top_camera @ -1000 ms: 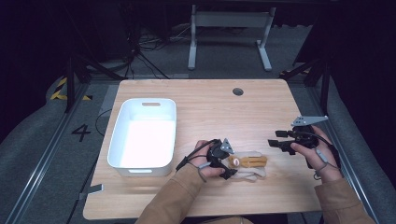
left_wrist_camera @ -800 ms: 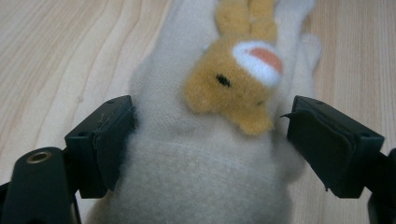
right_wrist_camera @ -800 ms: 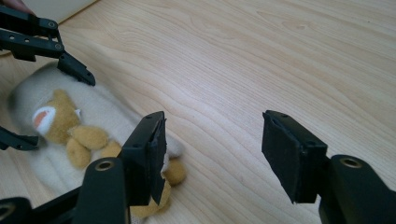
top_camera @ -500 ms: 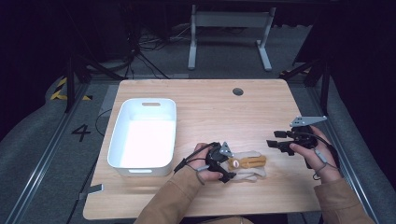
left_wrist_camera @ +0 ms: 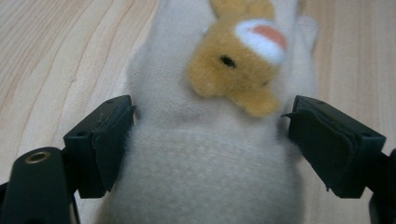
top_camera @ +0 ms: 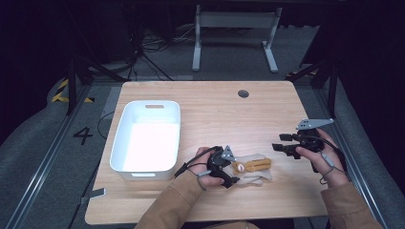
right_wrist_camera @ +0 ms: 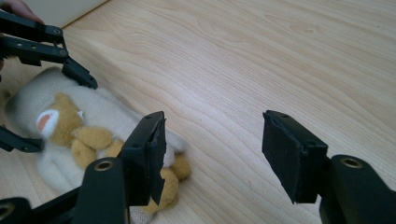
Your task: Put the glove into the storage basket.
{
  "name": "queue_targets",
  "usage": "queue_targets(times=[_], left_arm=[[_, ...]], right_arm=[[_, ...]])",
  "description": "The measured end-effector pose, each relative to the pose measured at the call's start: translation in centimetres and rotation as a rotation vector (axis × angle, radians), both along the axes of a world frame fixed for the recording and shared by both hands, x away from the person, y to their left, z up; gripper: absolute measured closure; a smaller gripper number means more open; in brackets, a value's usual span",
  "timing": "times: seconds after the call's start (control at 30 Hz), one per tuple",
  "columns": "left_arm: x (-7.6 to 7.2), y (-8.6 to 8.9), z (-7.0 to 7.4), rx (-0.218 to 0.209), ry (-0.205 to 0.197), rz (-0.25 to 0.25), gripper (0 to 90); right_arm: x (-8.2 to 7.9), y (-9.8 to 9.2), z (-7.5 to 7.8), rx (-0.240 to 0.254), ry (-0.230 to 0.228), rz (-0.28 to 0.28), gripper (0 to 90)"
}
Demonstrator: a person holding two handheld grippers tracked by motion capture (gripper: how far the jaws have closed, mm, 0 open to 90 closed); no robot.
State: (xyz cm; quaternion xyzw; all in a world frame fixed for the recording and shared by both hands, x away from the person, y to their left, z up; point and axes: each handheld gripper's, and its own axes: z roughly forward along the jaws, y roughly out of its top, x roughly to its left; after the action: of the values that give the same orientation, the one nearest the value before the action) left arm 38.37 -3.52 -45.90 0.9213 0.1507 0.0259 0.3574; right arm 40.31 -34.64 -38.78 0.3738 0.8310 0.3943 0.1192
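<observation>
High view: left gripper spread around plush toy near table front edge; right gripper spread, apart.

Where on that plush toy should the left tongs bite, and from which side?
Grip the plush toy across its cream body just behind the tan head, coming in low from its left end. It lies flat on the table, and the soft body is narrow enough to fit between the jaws. The left tongs already straddle that spot, jaws on either flank.
</observation>
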Motion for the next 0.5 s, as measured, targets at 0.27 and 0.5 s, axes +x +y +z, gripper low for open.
queue_targets(times=[0.27, 0.5], left_arm=[[0.20, -0.78, -0.60, 0.002, 0.016, 0.002, 13.9], [0.12, -0.96, -0.57, 0.016, 0.011, 0.003, 13.0]], right_arm=[[0.01, -0.16, 0.03, -0.001, -0.001, -0.005, 40.3], [0.01, -0.03, 0.00, -0.001, -0.003, -0.003, 40.2]])
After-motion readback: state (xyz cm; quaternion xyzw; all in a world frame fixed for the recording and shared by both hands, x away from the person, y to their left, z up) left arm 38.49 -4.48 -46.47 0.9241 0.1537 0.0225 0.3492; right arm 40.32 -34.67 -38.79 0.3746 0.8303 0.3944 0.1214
